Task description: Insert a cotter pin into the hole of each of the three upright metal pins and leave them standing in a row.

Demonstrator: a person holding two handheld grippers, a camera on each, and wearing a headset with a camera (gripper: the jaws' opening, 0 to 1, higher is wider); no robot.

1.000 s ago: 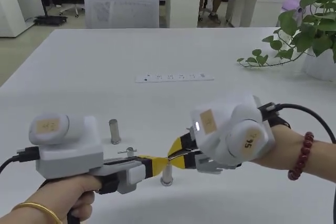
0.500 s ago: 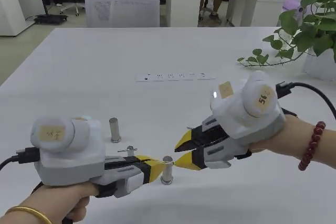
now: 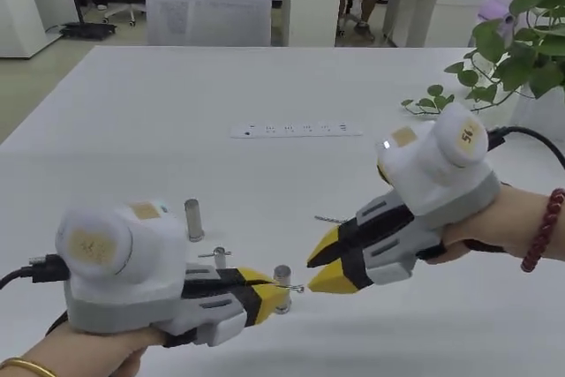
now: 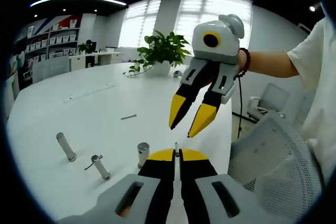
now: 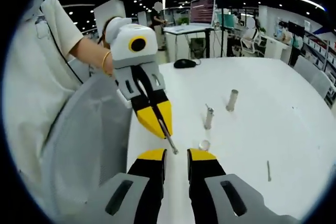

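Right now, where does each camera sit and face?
Head view: on the headset, facing forward and down at the table; left hand and right hand show, holding the left gripper and right gripper.
Left gripper view: on the left gripper, facing along its shut jaws toward the right gripper and a wrist.
Right gripper view: on the right gripper, facing along its open jaws toward the left gripper and the person's shirt.
Shared: both gripper views catch the cotter pin and metal pins.
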